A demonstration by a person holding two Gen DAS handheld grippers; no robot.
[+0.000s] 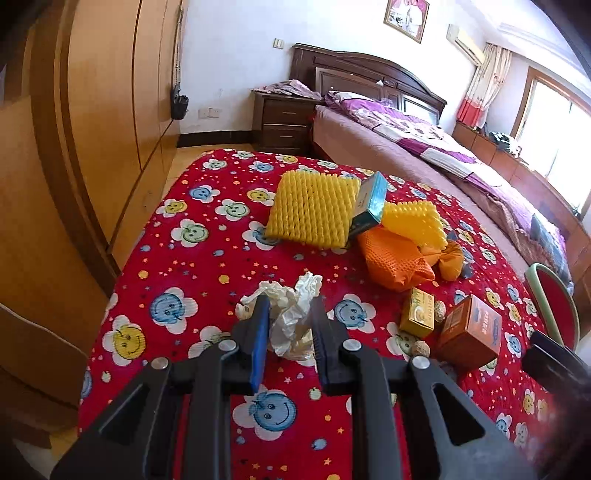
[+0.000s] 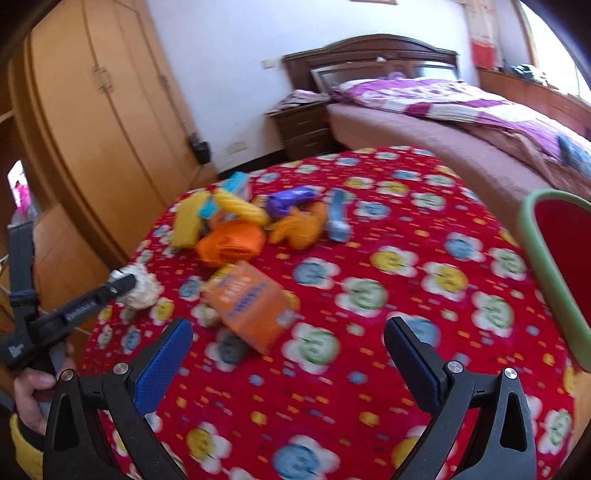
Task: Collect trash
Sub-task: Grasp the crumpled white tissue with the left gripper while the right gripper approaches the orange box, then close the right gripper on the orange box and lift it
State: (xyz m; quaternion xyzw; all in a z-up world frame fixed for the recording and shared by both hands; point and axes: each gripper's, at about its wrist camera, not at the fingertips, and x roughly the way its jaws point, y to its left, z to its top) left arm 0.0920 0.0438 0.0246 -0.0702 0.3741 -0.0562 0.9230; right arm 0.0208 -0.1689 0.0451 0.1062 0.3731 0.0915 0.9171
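Crumpled tissue (image 1: 291, 317) sits pinched between your left gripper (image 1: 290, 326) pads (blue-faced). Your right gripper (image 2: 288, 347) gapes wide, orange box (image 2: 251, 306) just ahead.

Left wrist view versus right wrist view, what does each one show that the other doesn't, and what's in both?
Only the left wrist view shows the small yellow box and the picture on the wall. Only the right wrist view shows the purple wrapper, the blue wrapper and the open right gripper. Both show the left gripper shut on the crumpled tissue, the orange box and the bed.
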